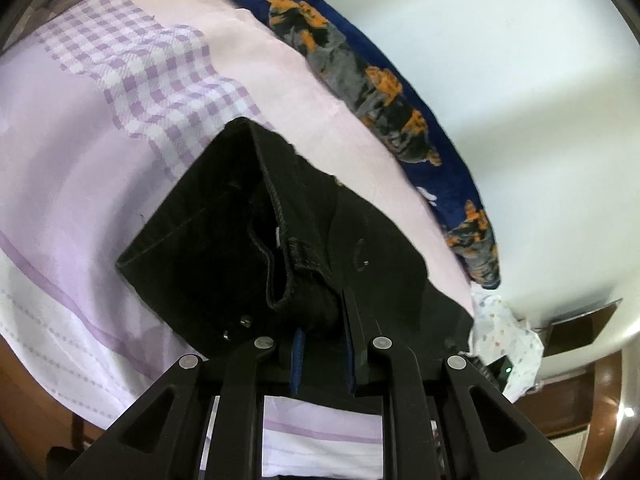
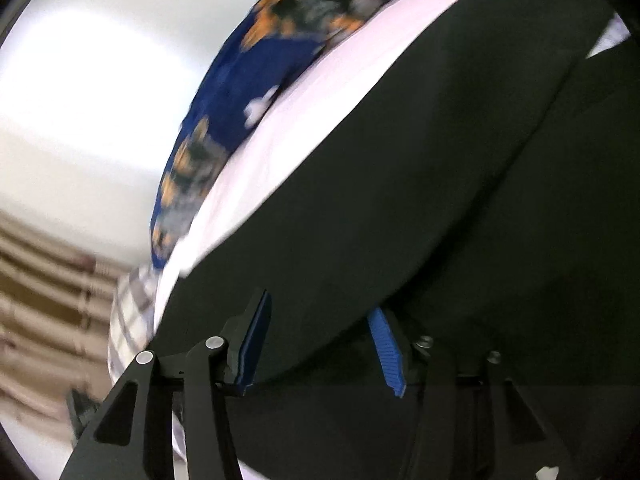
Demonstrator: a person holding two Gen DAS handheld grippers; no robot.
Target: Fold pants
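- The left gripper [image 1: 324, 320] sits nearest in its own view, its jaws pinching a bunched fold of the black pants [image 1: 224, 232] at the waistband, where a belt loop and rivets show just ahead of the blue pads.
- The right gripper [image 2: 320, 344] has its jaws spread part-way over the black cloth; the picture is blurred, and the cloth looks to lie between the pads without being pressed, so it seems not to be gripping yet.
- The pants [image 2: 420, 200] lie on the bed, on a pink and lilac checked sheet [image 1: 132, 80], the waist end near the left gripper and a long flat run of cloth stretching away from the right one.
- Beyond the pants, along the far edge of the bed, lies a navy cloth with an orange and grey print [image 1: 360, 72], against a white wall [image 1: 500, 60].
- The step in hand looks like taking hold of the garment for a fold: one end is secured, the other not.
- The next move calls for the right jaws to close on an edge, catching all the layers, and then for both hands to lift together and carry the cloth over evenly, so it does not drag or bunch.
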